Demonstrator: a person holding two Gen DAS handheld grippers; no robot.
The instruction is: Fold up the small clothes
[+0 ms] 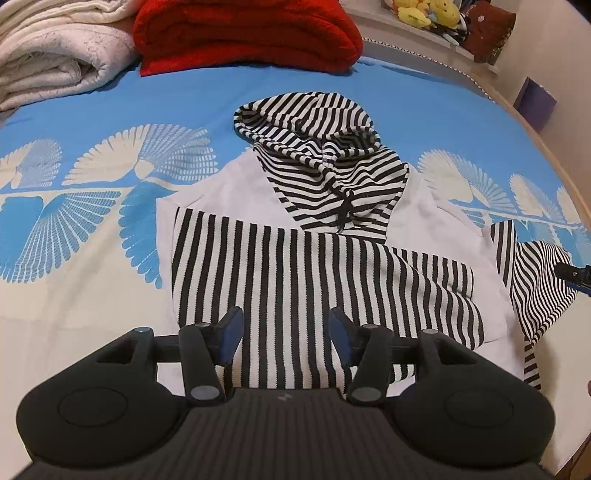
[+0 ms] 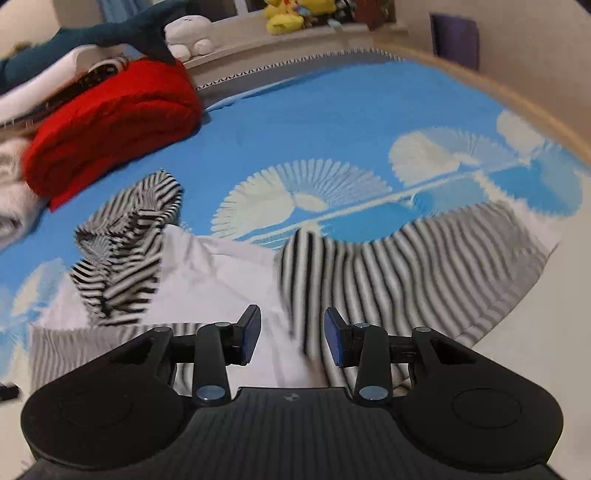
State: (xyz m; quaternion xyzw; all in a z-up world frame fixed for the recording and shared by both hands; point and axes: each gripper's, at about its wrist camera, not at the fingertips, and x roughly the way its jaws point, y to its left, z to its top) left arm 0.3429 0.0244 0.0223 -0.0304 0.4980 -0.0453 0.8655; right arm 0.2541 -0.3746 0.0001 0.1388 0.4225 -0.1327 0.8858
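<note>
Small hooded top [image 1: 306,236], black-and-white stripes with white panels, lies flat on the blue-and-white patterned bedspread [image 1: 110,110], near the middle of the bed. Hood [image 1: 310,129] points toward the far side. One striped sleeve [image 1: 280,266] is folded across the chest; the other striped sleeve [image 2: 424,266] lies spread out to the side, its end near the bed's wooden edge [image 2: 517,107].

Left gripper [image 1: 286,326] hangs above the folded sleeve, fingers apart, nothing between them. Right gripper [image 2: 293,338] hangs above the white panel beside the spread sleeve, fingers apart, nothing pinched; this view is motion-blurred.

Bare bedspread lies open to the hood's left and right. Beyond the hood, well apart, a folded red blanket [image 1: 243,33] and a cream quilt [image 1: 55,51] crowd the far edge. Plush toys [image 2: 284,14] sit on the ledge behind.
</note>
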